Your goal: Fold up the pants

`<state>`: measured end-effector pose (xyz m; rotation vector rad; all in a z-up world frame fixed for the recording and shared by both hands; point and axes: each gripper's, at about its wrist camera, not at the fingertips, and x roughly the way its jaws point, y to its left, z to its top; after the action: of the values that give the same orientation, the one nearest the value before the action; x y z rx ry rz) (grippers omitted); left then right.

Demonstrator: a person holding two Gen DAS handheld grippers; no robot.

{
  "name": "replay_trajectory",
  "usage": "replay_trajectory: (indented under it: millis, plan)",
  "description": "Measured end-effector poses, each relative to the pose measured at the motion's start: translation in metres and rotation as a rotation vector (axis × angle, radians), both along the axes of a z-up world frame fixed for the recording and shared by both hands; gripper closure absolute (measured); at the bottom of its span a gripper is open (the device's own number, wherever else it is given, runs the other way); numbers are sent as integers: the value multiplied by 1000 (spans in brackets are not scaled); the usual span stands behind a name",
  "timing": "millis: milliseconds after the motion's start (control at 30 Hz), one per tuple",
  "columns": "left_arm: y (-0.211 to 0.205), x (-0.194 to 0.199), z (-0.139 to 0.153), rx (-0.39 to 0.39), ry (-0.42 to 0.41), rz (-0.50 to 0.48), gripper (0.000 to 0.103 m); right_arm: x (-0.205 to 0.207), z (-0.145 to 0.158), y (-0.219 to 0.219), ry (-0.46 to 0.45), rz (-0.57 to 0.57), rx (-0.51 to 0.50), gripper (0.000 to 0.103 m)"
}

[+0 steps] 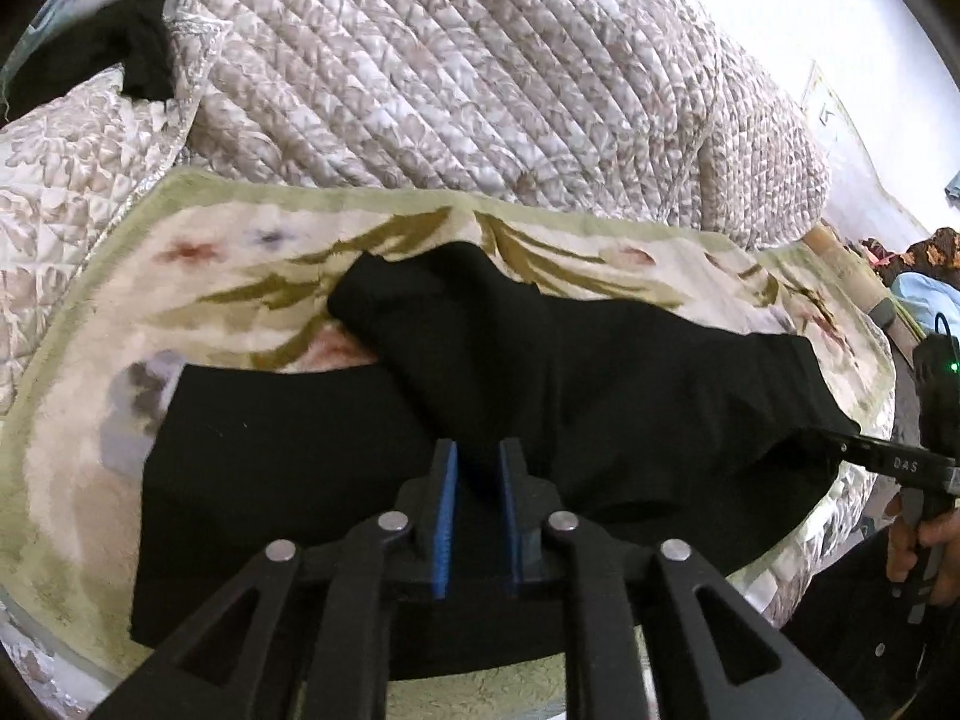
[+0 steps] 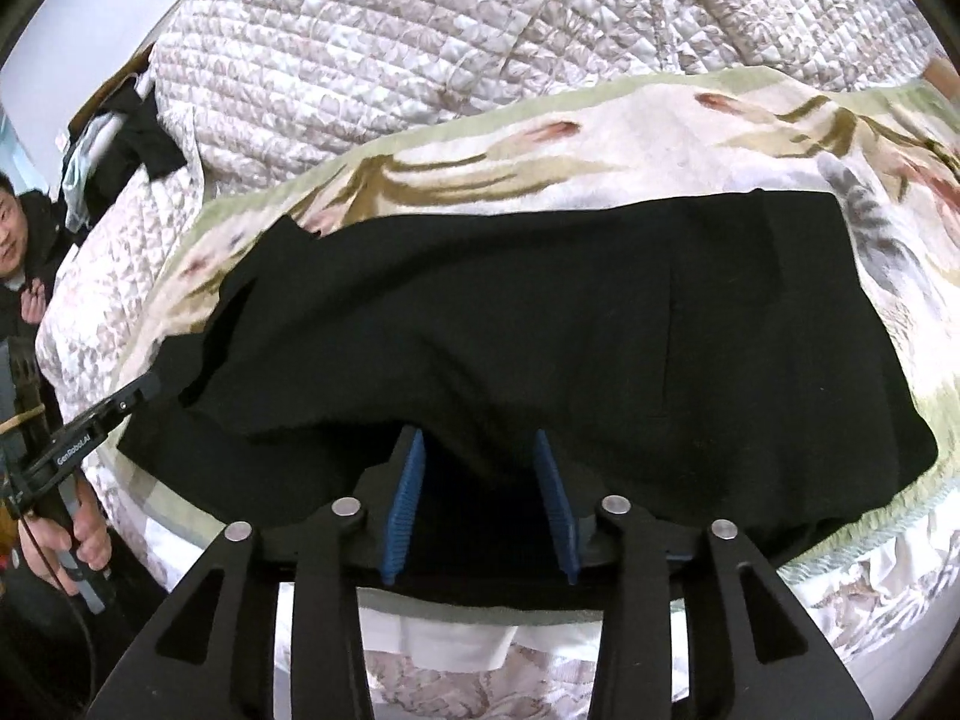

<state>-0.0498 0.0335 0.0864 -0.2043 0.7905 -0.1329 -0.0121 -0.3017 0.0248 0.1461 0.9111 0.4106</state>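
Black pants (image 1: 540, 372) lie folded over on a floral blanket (image 1: 240, 252) spread on the bed. One leg end lies askew across the top toward the far side. My left gripper (image 1: 478, 450) rests low over the near edge of the pants, blue pads a little apart, with cloth lying under the gap but not pinched. In the right wrist view the pants (image 2: 540, 312) fill the middle of the blanket (image 2: 600, 138). My right gripper (image 2: 477, 438) stands open wide at their near edge, nothing clamped. Each gripper's tip shows in the other view: the right gripper (image 1: 852, 447), the left gripper (image 2: 138, 393).
A quilted bedspread (image 1: 480, 60) is bunched up behind the blanket. Dark clothes (image 1: 138, 54) lie heaped at the far left. A second person (image 2: 24, 240) stands left of the bed. The bed's near edge (image 2: 450, 642) runs just under the grippers.
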Motion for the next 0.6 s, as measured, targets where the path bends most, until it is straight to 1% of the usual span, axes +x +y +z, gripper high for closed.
replay_trajectory:
  millis: [67, 167, 333, 467, 600]
  plan:
    - [1, 1, 3, -3, -7, 1, 77, -3, 3, -1, -7, -5, 0, 56]
    - [-1, 0, 5, -3, -14, 2, 72, -4, 8, -5, -14, -31, -10, 56]
    - [0, 3, 7, -11, -27, 3, 70, -7, 13, -21, -33, -104, 7, 56]
    - [0, 7, 5, -16, -25, 8, 68, -6, 13, -32, -32, -154, 33, 56]
    - [-1, 10, 3, -18, -23, 6, 68, -4, 13, -34, -40, -172, 35, 56]
